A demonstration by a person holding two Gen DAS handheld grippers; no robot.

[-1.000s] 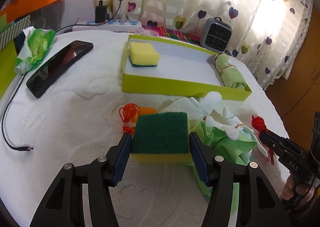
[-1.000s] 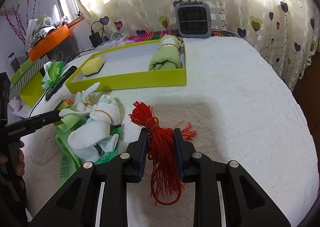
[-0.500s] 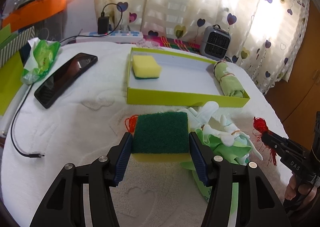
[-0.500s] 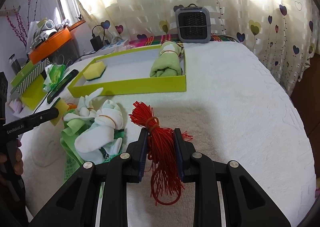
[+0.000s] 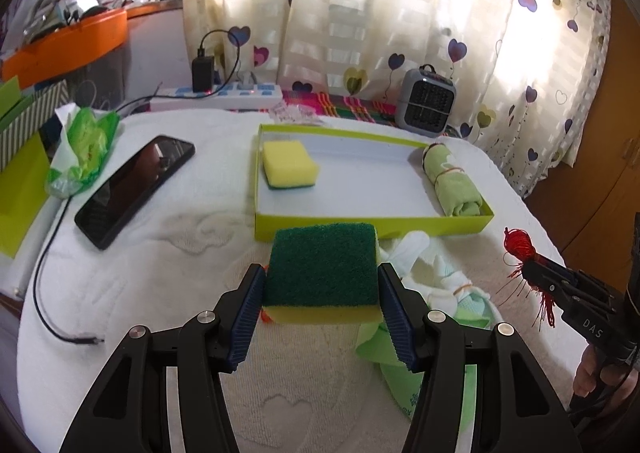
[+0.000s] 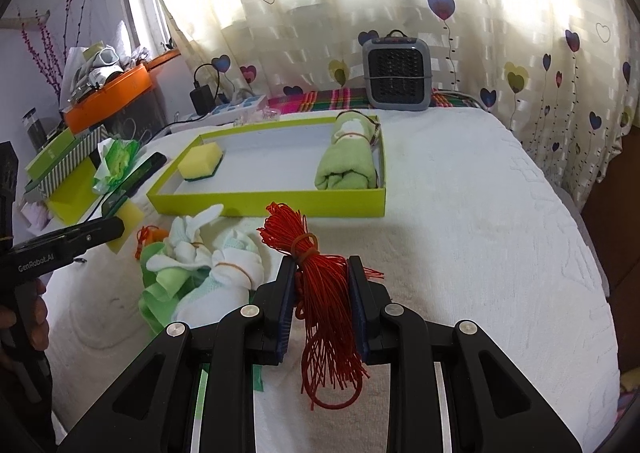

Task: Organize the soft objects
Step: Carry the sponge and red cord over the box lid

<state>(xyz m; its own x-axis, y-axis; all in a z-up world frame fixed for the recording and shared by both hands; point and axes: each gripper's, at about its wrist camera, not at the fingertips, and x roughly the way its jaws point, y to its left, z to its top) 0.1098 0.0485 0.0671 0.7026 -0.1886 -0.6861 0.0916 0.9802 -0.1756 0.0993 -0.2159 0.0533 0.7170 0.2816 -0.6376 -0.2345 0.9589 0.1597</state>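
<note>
In the left wrist view, my left gripper [image 5: 322, 303] was clamped on the green-topped sponge [image 5: 322, 268], pads pressing its two sides, the sponge held clear of the white towel [image 5: 160, 285]. The lime tray [image 5: 372, 228] lay at twelve o'clock just beyond it, already holding a yellow sponge [image 5: 289, 170] at its eleven o'clock corner and a rolled green cloth [image 5: 452, 186] at its two o'clock end. In the right wrist view, my right gripper [image 6: 322, 297] was pinched narrow on the red string bundle [image 6: 316, 281], loose ends hanging below the jaws — the tray [image 6: 264, 200] sat at eleven to twelve o'clock, bundled socks [image 6: 208, 265] at nine. To my mind the step was carrying both pieces to the tray. I would aim for the bare floor between sponge and cloth, keep the sponge level over the near wall, and lift the string high enough that its trailing loop did not snag the rim.
</note>
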